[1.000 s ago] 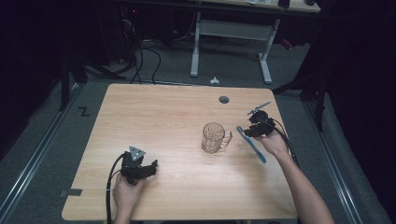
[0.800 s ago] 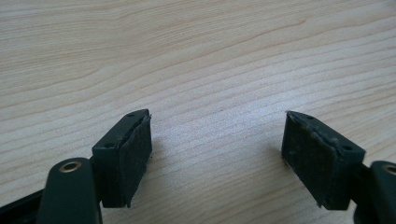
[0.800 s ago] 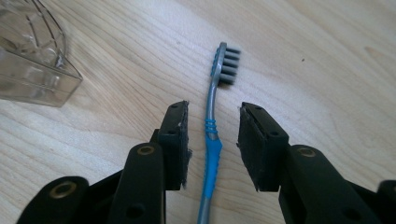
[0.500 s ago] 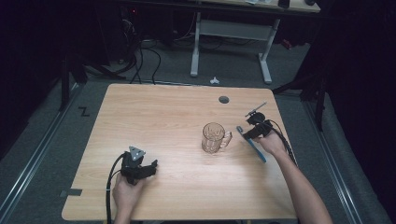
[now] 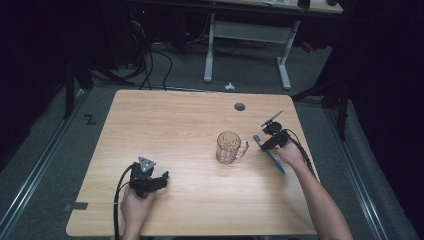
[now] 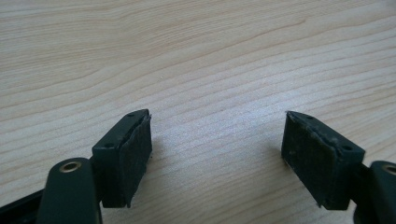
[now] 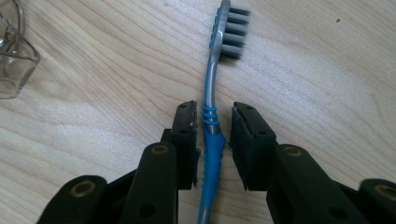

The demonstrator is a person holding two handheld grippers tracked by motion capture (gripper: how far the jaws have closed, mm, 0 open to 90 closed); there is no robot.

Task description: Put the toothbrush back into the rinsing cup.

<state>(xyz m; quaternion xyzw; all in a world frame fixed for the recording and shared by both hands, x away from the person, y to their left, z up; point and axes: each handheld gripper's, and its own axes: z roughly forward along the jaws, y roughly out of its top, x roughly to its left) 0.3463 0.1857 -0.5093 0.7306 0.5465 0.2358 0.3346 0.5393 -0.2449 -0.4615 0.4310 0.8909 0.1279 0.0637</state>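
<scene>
Blue and grey, the toothbrush (image 7: 212, 126) lies flat on the wooden table (image 5: 165, 125), just to the right of the glass mug (image 5: 229, 148) in the high view. Its grey bristles (image 7: 232, 31) point away from the right gripper's camera, and its blue grip end (image 7: 211, 168) runs back toward that camera.

The right gripper (image 7: 213, 135) sits low over the toothbrush, right of the mug. Its two black jaws stand one on each side of the handle, at the spot where blue rings wrap the grey neck. The jaws have just been closing in, and the toothbrush is between them. The left pad (image 7: 191, 140) looks to be just about at the handle. A thin gap shows between the handle and the right pad (image 7: 238, 140). So the jaws are not squeezing the toothbrush yet, and it rests on the wood.

The mug is clear glass with a handle (image 5: 243, 148) that sticks out toward the toothbrush. It stands upright near the middle of the table. A bit of the mug shows at the top left corner of the right gripper view.

The left gripper (image 6: 217, 154) is well away from the mug, to its left and nearer the person. Its jaws are spread wide, with bare wood between them. It holds nothing.
</scene>
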